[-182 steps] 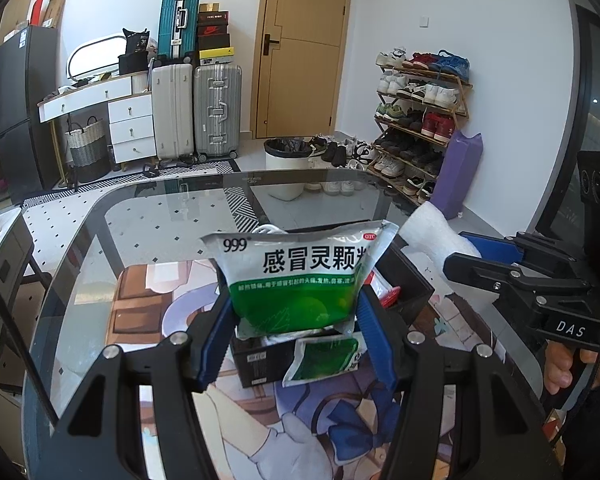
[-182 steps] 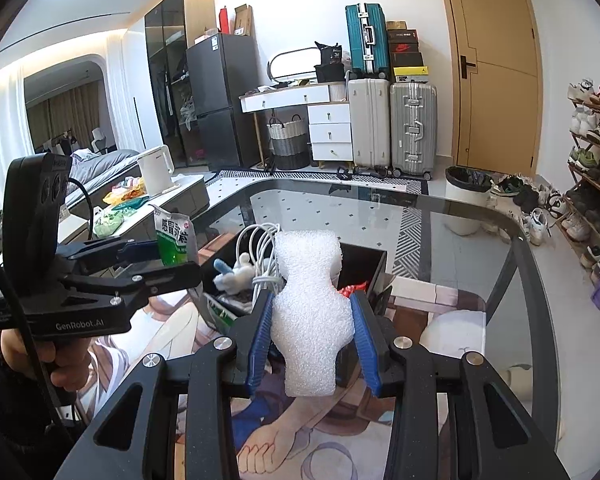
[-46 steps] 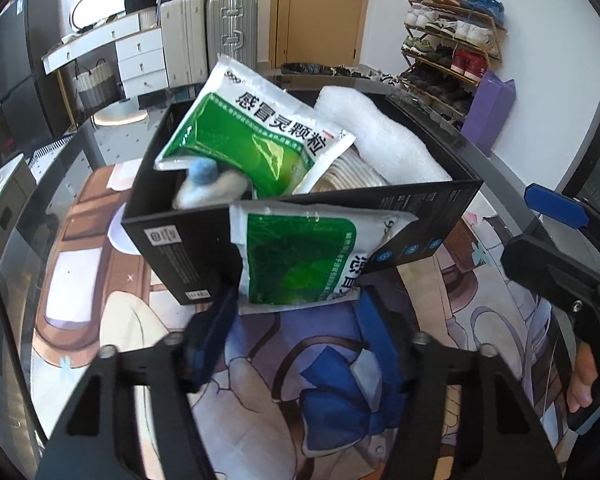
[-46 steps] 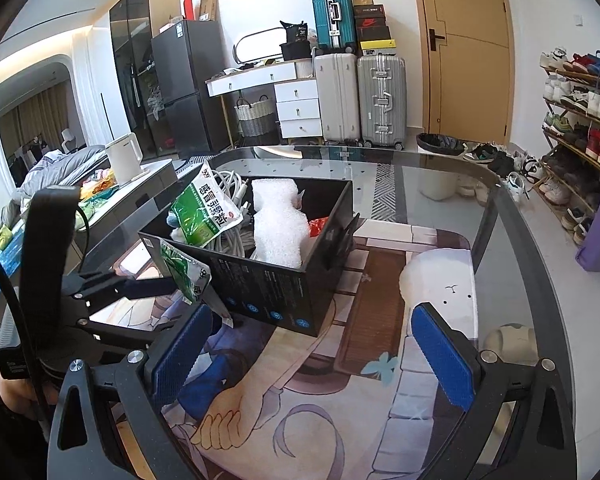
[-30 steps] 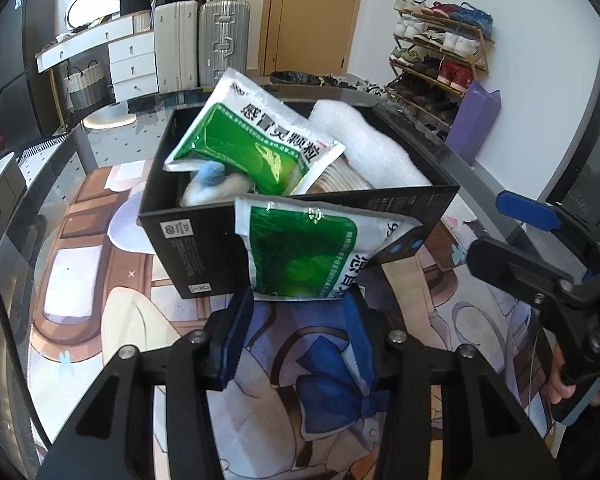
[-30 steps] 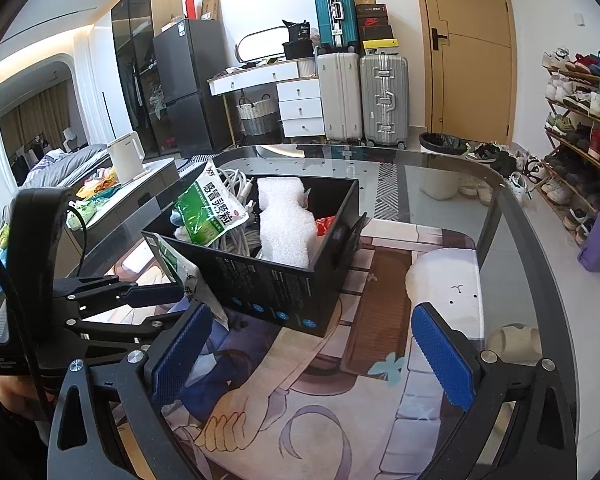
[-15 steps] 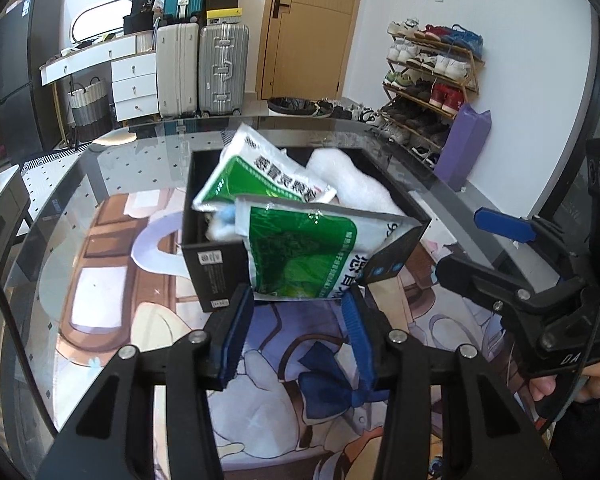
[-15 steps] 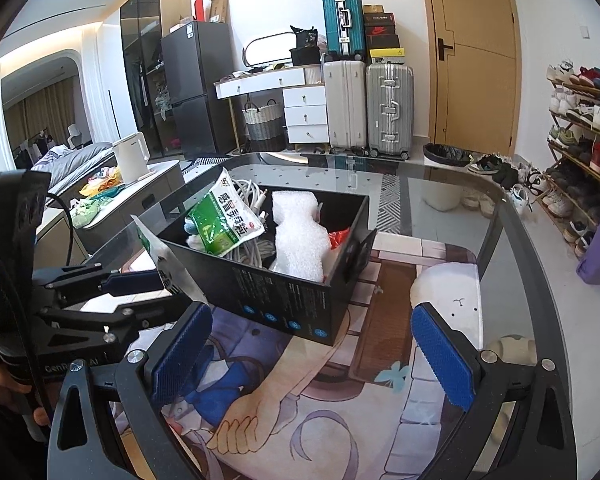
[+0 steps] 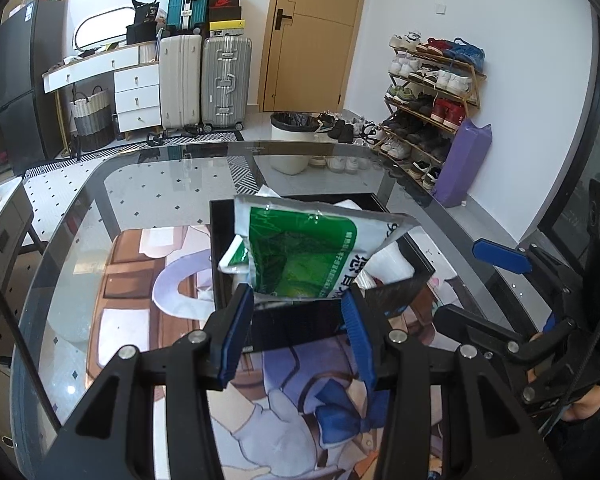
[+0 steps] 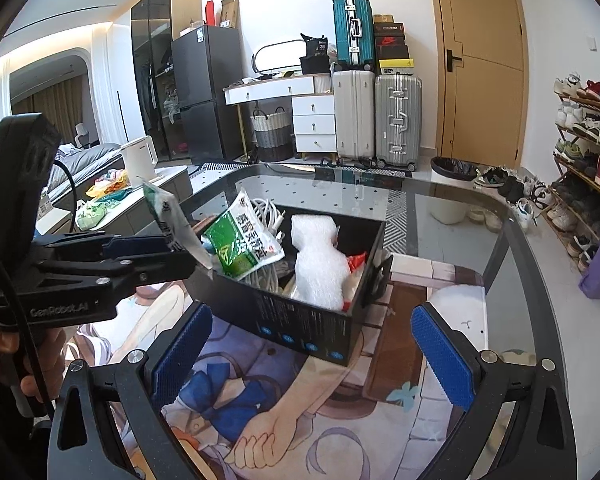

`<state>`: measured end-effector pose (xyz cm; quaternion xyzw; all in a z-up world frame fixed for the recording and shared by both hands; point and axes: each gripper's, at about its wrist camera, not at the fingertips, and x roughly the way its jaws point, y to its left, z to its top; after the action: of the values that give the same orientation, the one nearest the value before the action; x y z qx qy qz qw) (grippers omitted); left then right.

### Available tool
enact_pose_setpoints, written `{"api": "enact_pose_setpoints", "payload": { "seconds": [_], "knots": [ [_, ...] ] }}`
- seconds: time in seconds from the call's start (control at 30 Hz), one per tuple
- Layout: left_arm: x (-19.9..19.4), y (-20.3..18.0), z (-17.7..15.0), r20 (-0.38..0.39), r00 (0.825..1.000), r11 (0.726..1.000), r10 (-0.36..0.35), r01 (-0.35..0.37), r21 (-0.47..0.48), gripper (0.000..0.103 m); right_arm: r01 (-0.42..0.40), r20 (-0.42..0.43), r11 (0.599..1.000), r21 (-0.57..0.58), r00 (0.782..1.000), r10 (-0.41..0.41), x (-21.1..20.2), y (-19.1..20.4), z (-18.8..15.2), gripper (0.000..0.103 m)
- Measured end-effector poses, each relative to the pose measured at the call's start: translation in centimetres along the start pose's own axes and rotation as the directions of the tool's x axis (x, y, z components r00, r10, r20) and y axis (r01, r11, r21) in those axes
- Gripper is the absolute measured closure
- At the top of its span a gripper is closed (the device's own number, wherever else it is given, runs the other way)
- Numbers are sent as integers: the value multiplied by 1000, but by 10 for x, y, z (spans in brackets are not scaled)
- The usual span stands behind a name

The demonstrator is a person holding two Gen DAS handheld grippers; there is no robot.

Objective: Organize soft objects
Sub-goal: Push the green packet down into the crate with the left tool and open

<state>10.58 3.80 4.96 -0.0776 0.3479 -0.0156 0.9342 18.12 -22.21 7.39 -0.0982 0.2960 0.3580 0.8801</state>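
Task judged nearly done. The black box (image 10: 300,312) on the glass table (image 10: 460,216) is already loaded: a green sachet (image 10: 240,248), a white cable bundle (image 10: 268,208), a white foam wrap (image 10: 320,268) and something red (image 10: 356,260) are seen inside. One more green packet (image 9: 308,256) is pinched at its lower edge between the blue pads of the left gripper (image 9: 300,328) and held above the near wall of the box, not yet lowered in. No other loose soft item is seen on the table's printed mat (image 10: 260,400), so dropping this packet in is judged the last step.

The right gripper (image 10: 308,356) is spread wide with nothing between its pads, hovering in front of the box.

From the left wrist view the box contents are mostly blocked by the held packet; its printed face is shown. From the right wrist view the packet is seen edge-on, and the box interior is plainly laid out.
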Motion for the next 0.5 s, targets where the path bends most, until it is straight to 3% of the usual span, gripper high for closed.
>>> {"api": "enact_pose_setpoints", "payload": {
  "seconds": [0.33, 0.5],
  "knots": [
    [31, -1, 9, -55, 998, 1000, -7, 8, 11, 56, 5, 6, 1000, -10, 1000, -5, 14, -2, 15, 1],
    [37, 0, 9, -57, 998, 1000, 10, -9, 8, 38, 5, 0, 1000, -5, 1000, -5, 20, -4, 17, 1]
  ]
}}
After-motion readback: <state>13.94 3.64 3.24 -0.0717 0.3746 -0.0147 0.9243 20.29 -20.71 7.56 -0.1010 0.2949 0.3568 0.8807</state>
